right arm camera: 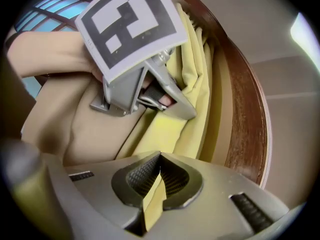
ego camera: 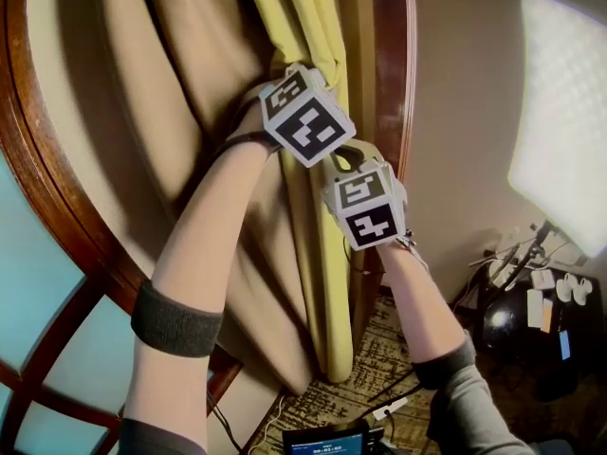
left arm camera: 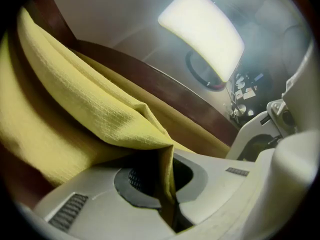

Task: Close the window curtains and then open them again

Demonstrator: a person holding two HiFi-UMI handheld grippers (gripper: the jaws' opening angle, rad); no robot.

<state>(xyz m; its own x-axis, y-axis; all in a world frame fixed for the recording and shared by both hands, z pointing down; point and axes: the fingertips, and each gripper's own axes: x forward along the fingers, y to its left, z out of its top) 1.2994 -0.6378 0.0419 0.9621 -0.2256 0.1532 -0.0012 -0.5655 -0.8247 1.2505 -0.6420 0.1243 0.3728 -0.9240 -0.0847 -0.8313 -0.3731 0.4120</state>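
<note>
A yellow curtain (ego camera: 318, 27) hangs bunched beside a beige curtain (ego camera: 180, 93), against the dark wooden window frame (ego camera: 394, 64). Both hands hold their grippers up at the yellow cloth, the left gripper (ego camera: 296, 102) slightly higher than the right gripper (ego camera: 356, 169). In the left gripper view the jaws are shut on a fold of the yellow curtain (left arm camera: 90, 109), pinched at the left gripper (left arm camera: 169, 186). In the right gripper view the right gripper (right arm camera: 159, 184) is shut on the edge of the yellow curtain (right arm camera: 197, 84), just below the left gripper (right arm camera: 182, 109).
Blue window glass (ego camera: 38, 301) with wooden bars shows at lower left. A bright light panel (ego camera: 564, 112) stands to the right above a dark table with small items and cables (ego camera: 541, 301). A small screen (ego camera: 327, 439) lies on the patterned carpet (ego camera: 379, 368).
</note>
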